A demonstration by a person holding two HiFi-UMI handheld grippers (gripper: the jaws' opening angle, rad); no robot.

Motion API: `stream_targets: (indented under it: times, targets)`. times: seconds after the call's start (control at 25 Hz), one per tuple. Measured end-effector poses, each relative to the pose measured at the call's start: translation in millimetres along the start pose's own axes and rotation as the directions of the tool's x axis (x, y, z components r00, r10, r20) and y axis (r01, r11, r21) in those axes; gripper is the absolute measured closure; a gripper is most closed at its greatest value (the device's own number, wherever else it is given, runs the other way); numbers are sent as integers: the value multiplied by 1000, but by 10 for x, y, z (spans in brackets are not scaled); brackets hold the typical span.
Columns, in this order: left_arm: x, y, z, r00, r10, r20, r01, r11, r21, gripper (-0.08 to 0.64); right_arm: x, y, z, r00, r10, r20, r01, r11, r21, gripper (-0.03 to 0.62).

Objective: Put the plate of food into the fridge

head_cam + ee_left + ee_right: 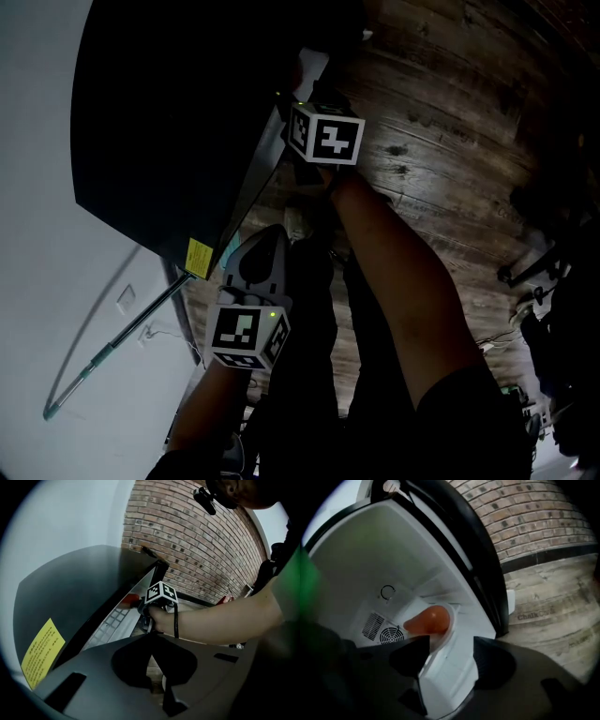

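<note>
A white plate (446, 629) with an orange piece of food (429, 620) rests on a white ledge inside the open fridge (356, 564). My right gripper (451, 641) is open. Its jaws stand wide apart just in front of the plate's near rim and do not press on it. In the head view its marker cube (323, 136) hangs at the fridge opening, and the jaws are hidden. My left gripper (151, 641) is shut and holds nothing. It hovers beside the black fridge body (61, 597), below the right hand (161, 618).
The black fridge door (480, 573) stands open on the right, with a brick wall (525, 513) and wooden floor (553, 606) beyond. A fan grille (384, 632) sits at the fridge's back. A yellow sticker (198, 258) marks the fridge; a thin rod (108, 352) leans by the white wall.
</note>
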State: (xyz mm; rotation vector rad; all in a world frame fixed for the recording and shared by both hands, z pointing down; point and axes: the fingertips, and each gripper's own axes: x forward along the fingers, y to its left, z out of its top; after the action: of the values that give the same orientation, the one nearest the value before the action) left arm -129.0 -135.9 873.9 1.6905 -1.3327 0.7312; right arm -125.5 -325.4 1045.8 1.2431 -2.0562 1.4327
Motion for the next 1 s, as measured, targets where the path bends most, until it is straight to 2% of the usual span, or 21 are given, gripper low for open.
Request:
stream_targets:
  times: [0.08, 0.12, 0.16, 0.2, 0.32, 0.6, 0.88, 1.0]
  targets:
    - [-1, 3, 16, 1000, 1, 1, -1, 1000, 2, 565, -136, 19, 12, 1000, 26, 14, -26, 1000, 2, 308]
    - [1, 1, 25, 1000, 1, 2, -1, 1000, 9, 565, -243, 44, 18, 999, 43, 21, -42, 999, -8, 374]
    - [4, -5, 39, 1000, 3, 2, -3, 1000, 17, 565, -371, 77, 16, 998, 55, 23, -54, 998, -40, 565]
    - [8, -15, 62, 1000, 7, 4, -7, 1000, 27, 565, -510, 119, 4, 998, 65, 20, -63, 994, -88, 580]
    - [18, -41, 121, 1000, 23, 6, -24, 999, 40, 565, -995, 193, -52, 997, 68, 22, -63, 981, -182, 580]
    - [-155, -339, 371, 999, -16, 35, 14, 999, 42, 565, -2403, 336, 32, 988, 6, 152, 27, 977, -212, 580]
    - [-937, -1028, 1034, 991, -87, 104, 79, 994, 78, 565, -3770, 897, 606, 957, -68, 282, 117, 981, -158, 580]
    - [-1423, -1347, 1458, 981, -113, 157, 96, 989, 117, 565, -4364, 1195, 1043, 927, -106, 360, 160, 979, -126, 580]
